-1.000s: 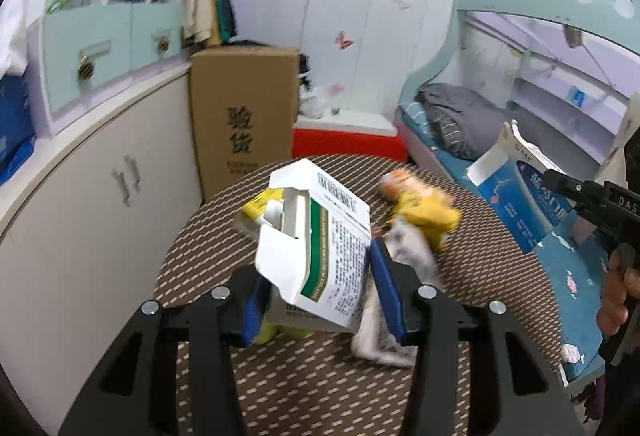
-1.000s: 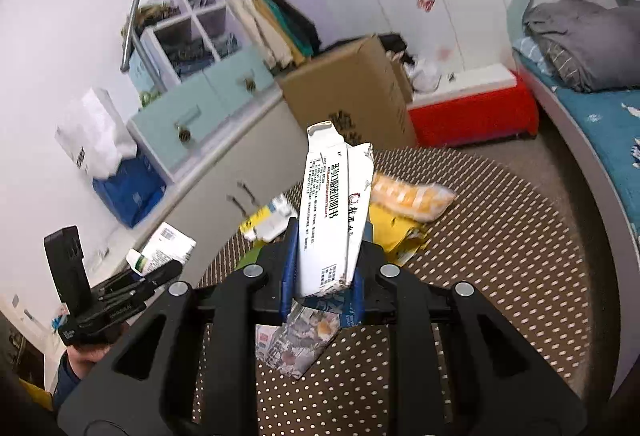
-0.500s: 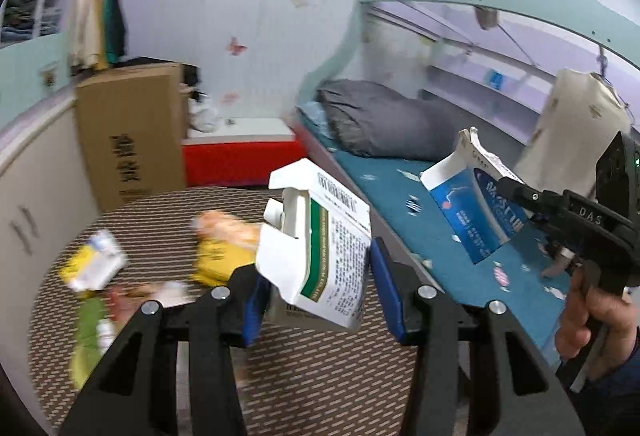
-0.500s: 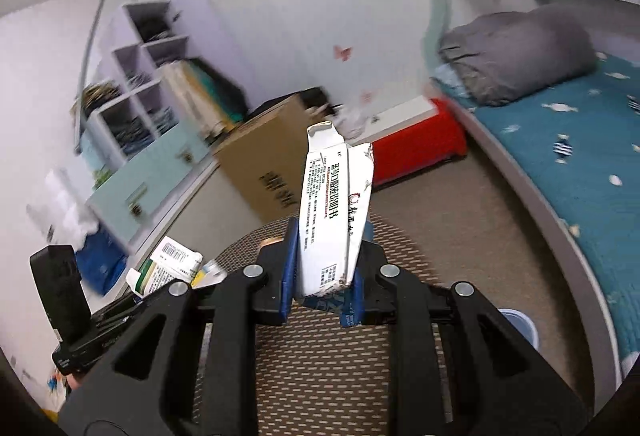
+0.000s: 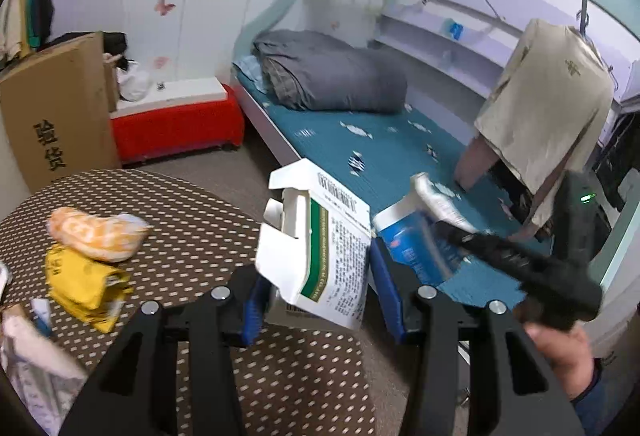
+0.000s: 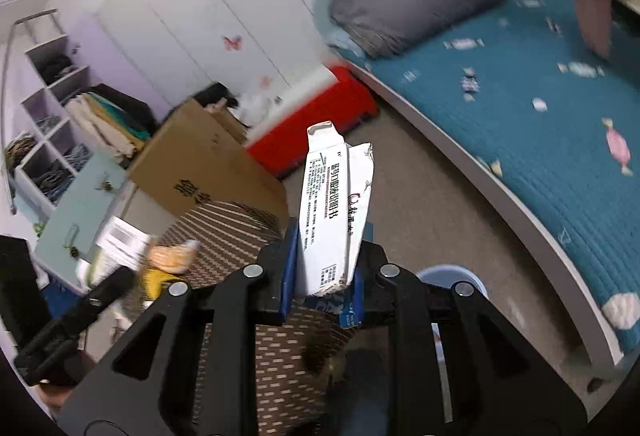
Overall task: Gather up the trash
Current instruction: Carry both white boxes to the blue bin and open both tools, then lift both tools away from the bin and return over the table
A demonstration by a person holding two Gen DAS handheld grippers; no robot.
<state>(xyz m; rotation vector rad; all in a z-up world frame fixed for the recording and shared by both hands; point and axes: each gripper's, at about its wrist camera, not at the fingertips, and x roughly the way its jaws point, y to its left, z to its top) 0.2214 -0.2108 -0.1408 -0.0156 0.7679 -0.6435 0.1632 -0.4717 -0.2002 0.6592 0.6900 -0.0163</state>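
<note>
My left gripper [image 5: 320, 296] is shut on a white and green carton [image 5: 320, 256], held above the right edge of the round dotted table [image 5: 180, 215]. My right gripper [image 6: 322, 272] is shut on a flattened white and blue carton [image 6: 336, 211]; that carton also shows in the left wrist view [image 5: 416, 248], to the right of the left one. More trash lies on the table: an orange wrapper [image 5: 92, 232], a yellow packet [image 5: 84, 280] and crumpled paper [image 5: 32, 364]. A blue bin [image 6: 452, 276] shows on the floor behind the right gripper.
A bed with a teal sheet [image 5: 380, 139] and grey duvet [image 5: 328, 75] runs along the right. A red box [image 5: 176, 123] and a tall cardboard box [image 5: 56, 103] stand by the wall. A beige garment [image 5: 548, 103] hangs at the right. Shelves and drawers [image 6: 76, 195] are at the left.
Both grippers have swung right, away from the table toward the bed, each keeping its carton. The right gripper's carton has come close beside the left gripper. The blue bin stays in the right wrist view.
</note>
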